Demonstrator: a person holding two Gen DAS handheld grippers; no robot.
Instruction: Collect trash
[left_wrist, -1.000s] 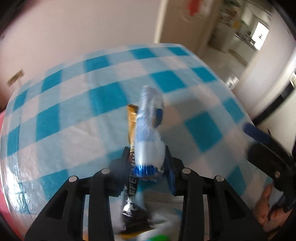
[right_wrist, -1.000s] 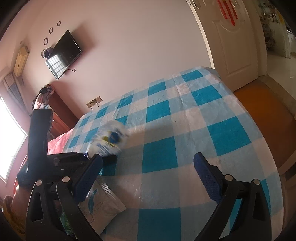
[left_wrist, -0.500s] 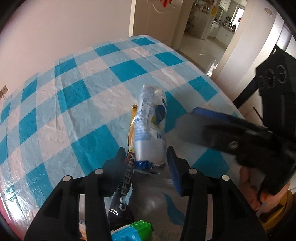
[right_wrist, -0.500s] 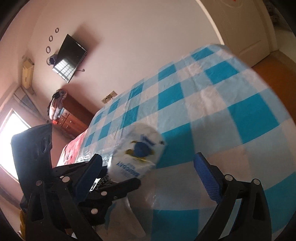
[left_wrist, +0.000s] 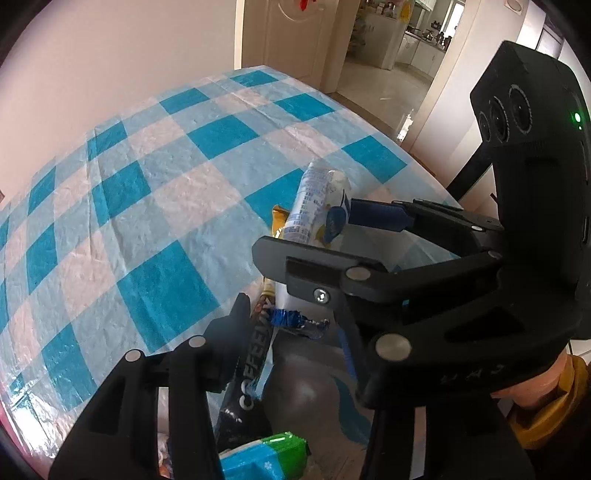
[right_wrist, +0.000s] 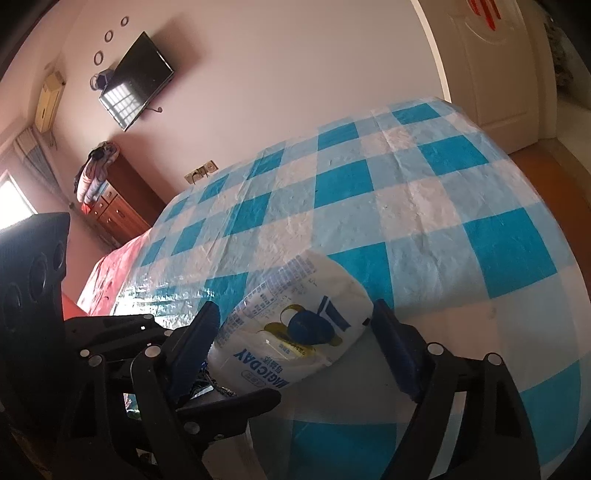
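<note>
Left wrist view, nearest, bottom edge: a glossy packet with a green and blue end (left_wrist: 266, 454), then a dark stick sachet (left_wrist: 255, 354) printed in white letters, lying on a smooth grey-white bag (left_wrist: 314, 398) with a blue swirl.

- Left hand-held gripper (left_wrist: 291, 314): black plastic fingers, blue ribbed pads. The blue crimped foil end of the white packet (left_wrist: 314, 206) sits between them. The pads look just clear of it, so the grip is let go; jaws have just been opening.
- The white packet is soft, puffy and cylinder-like, with fine blue print. It stands tilted above the counter (left_wrist: 147, 221) at frame centre, with a crinkled yellow wrapper (left_wrist: 279, 218) behind it.
- Right hand-held gripper (right_wrist: 295, 314): pads flush against both flanks of the packet, clamping it; jaws have just been closing. A hand (left_wrist: 546, 376) in a mustard cuff grips its handle, lower right.
- The counter is covered in crinkly plastic sheet, turquoise and white checks.
- Far, right wrist view: wooden dresser (right_wrist: 118, 206) at left, wall-mounted TV (right_wrist: 136, 79) upper left.

Against a second ago, the right hand-held gripper stood wide apart with the packet off to its left; now the packet is inside it.
</note>
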